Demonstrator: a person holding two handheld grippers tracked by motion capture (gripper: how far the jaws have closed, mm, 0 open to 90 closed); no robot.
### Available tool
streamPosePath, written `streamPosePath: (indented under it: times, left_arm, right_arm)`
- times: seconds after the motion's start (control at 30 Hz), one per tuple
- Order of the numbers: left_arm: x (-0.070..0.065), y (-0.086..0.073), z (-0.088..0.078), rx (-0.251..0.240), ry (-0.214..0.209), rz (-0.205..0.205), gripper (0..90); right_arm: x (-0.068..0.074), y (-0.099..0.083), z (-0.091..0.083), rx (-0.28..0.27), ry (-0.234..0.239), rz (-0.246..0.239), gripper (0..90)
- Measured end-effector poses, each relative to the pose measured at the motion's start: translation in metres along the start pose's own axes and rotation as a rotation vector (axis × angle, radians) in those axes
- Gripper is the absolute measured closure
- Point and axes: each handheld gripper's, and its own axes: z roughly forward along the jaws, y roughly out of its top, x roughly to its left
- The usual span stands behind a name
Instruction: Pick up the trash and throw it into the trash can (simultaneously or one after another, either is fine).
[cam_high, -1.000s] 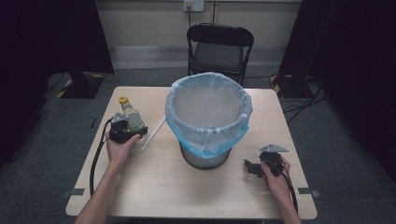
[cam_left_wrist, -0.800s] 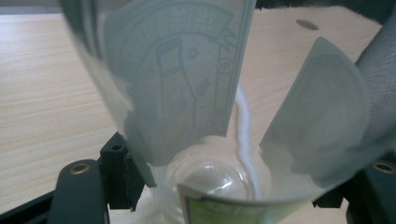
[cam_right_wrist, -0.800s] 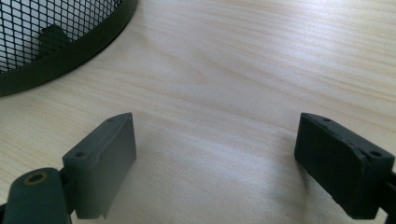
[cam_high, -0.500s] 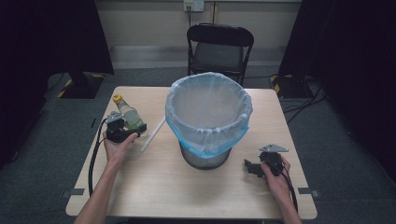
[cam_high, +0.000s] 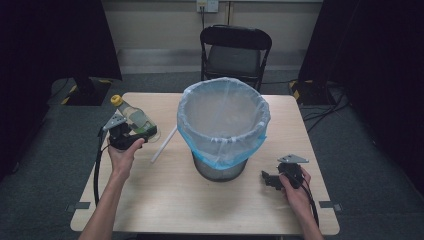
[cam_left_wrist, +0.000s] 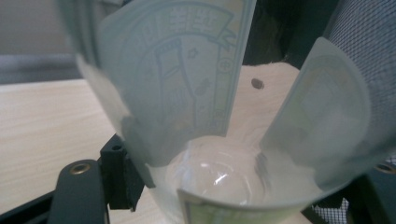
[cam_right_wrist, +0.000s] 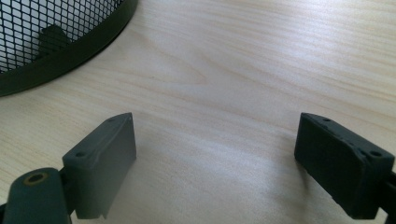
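A clear plastic bottle (cam_high: 133, 114) with a yellow cap and a pale label is held tilted above the table's left side, cap pointing away to the far left. My left gripper (cam_high: 142, 131) is shut on its lower body. In the left gripper view the bottle (cam_left_wrist: 187, 93) stands close up between the jaws, with my left gripper (cam_left_wrist: 224, 191) clamped around its base end. My right gripper (cam_high: 270, 178) rests low on the table to the right of the bin, open. In the right gripper view my right gripper (cam_right_wrist: 215, 158) has only bare wood between its pads.
A black mesh bin (cam_high: 220, 167) lined with a white and blue bag (cam_high: 222, 117) stands mid-table; its base (cam_right_wrist: 51, 42) lies just ahead of the right jaws. A white stick (cam_high: 164, 145) lies left of the bin. A folding chair (cam_high: 235, 50) stands beyond the table.
My left hand has lifted the bottle, and it has drifted a little to the left in the high view. The right hand has stayed where it was.
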Motion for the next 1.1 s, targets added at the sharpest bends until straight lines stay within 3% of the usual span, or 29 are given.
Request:
streamPosePath:
  times: [0.2, 0.23, 0.33, 0.47, 0.53, 0.6, 1.1]
  left_arm:
    - [-0.003, 0.007, -0.005, -0.017, -0.013, 0.009, 28.2]
    - [-0.004, 0.008, -0.006, -0.028, -0.018, -0.005, 28.1]
    - [-0.005, 0.014, -0.011, -0.043, -0.006, 0.022, 28.1]
    - [-0.004, 0.019, -0.017, -0.070, -0.019, -0.004, 28.2]
    - [-0.005, 0.021, -0.020, -0.073, -0.012, 0.005, 28.1]
    - [-0.008, 0.025, -0.024, -0.090, -0.011, 0.043, 28.1]
    - [-0.030, 0.054, -0.037, -0.144, -0.069, 0.065, 28.2]
  right_arm:
    - [0.000, 0.000, 0.000, 0.000, 0.000, 0.000, 11.7]
    - [0.000, 0.000, 0.000, 0.000, 0.000, 0.000, 11.7]
    - [0.000, 0.000, 0.000, 0.000, 0.000, 0.000, 11.7]
    - [0.000, 0.000, 0.000, 0.000, 0.000, 0.000, 11.7]
    - [0.000, 0.000, 0.000, 0.000, 0.000, 0.000, 11.7]
    - [0.000, 0.000, 0.000, 0.000, 0.000, 0.000, 11.7]
    - [0.000, 0.000, 0.000, 0.000, 0.000, 0.001, 11.7]
